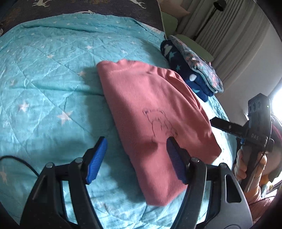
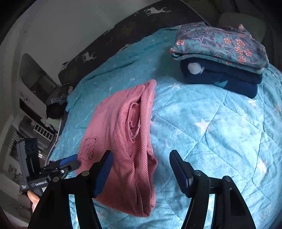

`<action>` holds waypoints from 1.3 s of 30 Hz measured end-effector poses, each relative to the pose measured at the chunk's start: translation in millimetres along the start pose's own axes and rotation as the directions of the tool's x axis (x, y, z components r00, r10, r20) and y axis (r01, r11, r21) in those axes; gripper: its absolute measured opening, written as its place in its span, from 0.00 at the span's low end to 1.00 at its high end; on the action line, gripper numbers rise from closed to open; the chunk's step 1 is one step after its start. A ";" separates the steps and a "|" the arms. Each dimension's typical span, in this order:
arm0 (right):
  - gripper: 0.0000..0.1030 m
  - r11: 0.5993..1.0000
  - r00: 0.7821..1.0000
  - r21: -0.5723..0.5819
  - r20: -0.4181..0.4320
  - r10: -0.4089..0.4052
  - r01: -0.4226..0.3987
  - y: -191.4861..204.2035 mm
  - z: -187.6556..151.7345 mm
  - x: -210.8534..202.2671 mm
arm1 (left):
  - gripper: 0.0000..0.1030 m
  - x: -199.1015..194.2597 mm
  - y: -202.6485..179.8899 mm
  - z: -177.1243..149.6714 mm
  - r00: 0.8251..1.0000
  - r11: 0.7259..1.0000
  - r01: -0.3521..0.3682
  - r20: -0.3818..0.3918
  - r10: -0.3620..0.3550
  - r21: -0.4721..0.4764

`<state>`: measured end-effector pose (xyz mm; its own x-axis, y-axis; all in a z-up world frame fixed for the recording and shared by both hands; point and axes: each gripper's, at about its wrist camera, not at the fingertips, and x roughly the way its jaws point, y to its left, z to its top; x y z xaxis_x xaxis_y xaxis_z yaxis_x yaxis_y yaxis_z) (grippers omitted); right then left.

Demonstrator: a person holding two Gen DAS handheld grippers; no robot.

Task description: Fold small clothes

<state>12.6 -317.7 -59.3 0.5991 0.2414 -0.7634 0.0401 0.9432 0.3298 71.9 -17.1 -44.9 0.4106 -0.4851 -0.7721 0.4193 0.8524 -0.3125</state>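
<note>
A pink knit garment (image 1: 149, 109) with a small bear outline lies folded on the turquoise star quilt (image 1: 49, 84). It also shows in the right wrist view (image 2: 126, 141), with layered edges facing the camera. My left gripper (image 1: 136, 149) is open, hovering over the garment's near-left edge; its right finger is above the fabric. My right gripper (image 2: 141, 162) is open just above the garment's near end, holding nothing. The right gripper's body shows at the right of the left wrist view (image 1: 253, 130); the left gripper's shows at lower left of the right wrist view (image 2: 52, 172).
A stack of folded clothes sits at the far right of the bed: a floral teal piece (image 2: 220, 44) on top of a navy star fleece (image 2: 225, 77). A dark deer-print blanket (image 1: 88, 7) lies at the bed's head. Curtains (image 1: 229, 35) hang beyond the bed.
</note>
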 end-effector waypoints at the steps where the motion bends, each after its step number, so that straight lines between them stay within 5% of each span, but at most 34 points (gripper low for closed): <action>1: 0.67 1.000 1.000 -0.004 -0.013 -0.003 0.003 1.0 2.7 4.9 | 0.68 2.6 -1.4 5.1 1.000 1.000 -0.012 0.003 0.012 0.008; 9: 0.71 0.996 0.997 -0.083 -0.075 0.015 -0.021 15.7 21.4 38.4 | 0.68 37.9 -2.6 20.7 0.998 1.000 -0.027 -0.049 0.027 0.005; 22: 0.73 0.965 0.957 0.127 -0.150 0.249 -0.231 -36.0 50.0 73.9 | 0.74 59.0 9.0 32.6 0.996 0.999 0.040 -0.079 -0.041 -0.014; 35: 0.71 0.965 0.953 0.110 -0.163 0.255 -0.239 -28.5 76.9 90.0 | 0.74 69.7 17.8 47.7 0.996 0.998 0.062 -0.070 -0.064 -0.030; 38: 0.66 0.985 0.985 0.079 -0.075 0.157 -0.151 -34.1 74.0 60.5 | 0.74 68.4 17.3 45.7 0.997 0.998 0.056 -0.059 -0.058 -0.021; 39: 0.56 0.992 0.993 0.060 -0.036 0.109 -0.107 -33.4 73.0 46.9 | 0.74 68.4 17.1 45.4 0.997 0.998 0.055 -0.058 -0.056 -0.022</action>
<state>97.8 -354.5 -65.6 0.5711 0.3511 -0.7420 0.0236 0.8965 0.4424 143.9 -44.5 -78.0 0.3388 -0.5198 -0.7842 0.4232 0.8286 -0.3664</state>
